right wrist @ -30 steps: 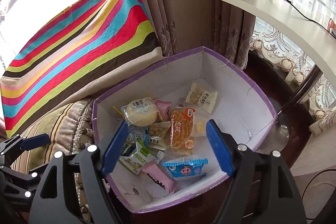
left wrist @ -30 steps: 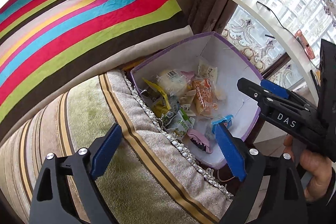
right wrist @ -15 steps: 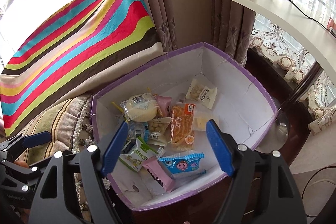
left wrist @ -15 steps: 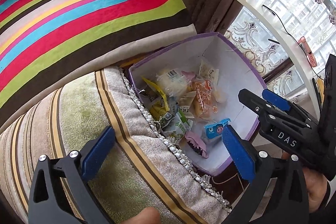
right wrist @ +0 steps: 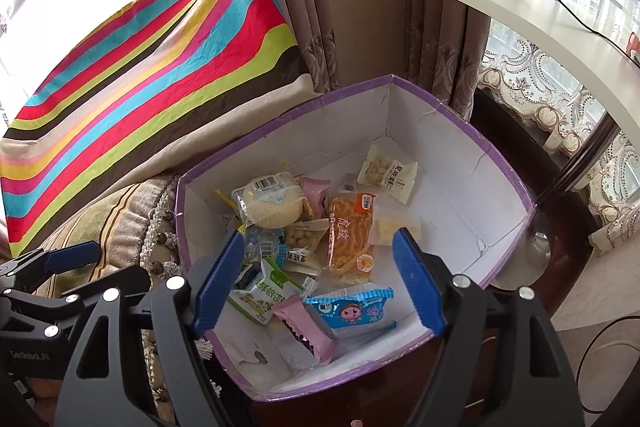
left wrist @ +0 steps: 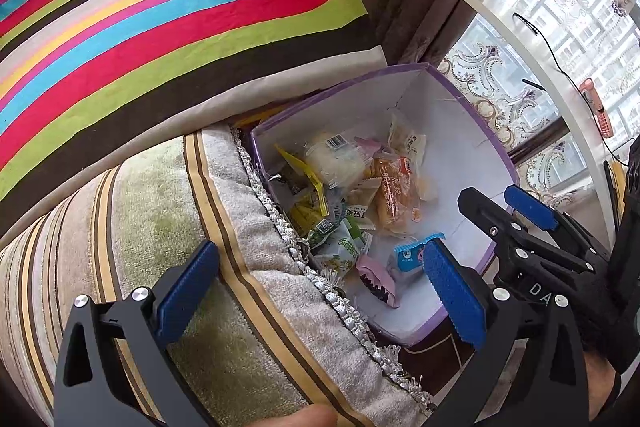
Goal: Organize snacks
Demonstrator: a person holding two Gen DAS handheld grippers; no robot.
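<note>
Left: striped satin cushion, plush fringed sofa arm, left gripper above it, jaws just opened wide, nothing between. Centre: purple-rimmed white cardboard box beside the arm, holding crinkly snack packets: round cake in clear wrap, orange pastry, pink bar, blue packet. Right gripper over the box, blue ribbed pads apart, empty

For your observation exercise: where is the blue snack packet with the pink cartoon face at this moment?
In the right wrist view, the blue snack packet lies near the front wall of the purple-edged box, beside the pink packet and below the orange packet.
</note>
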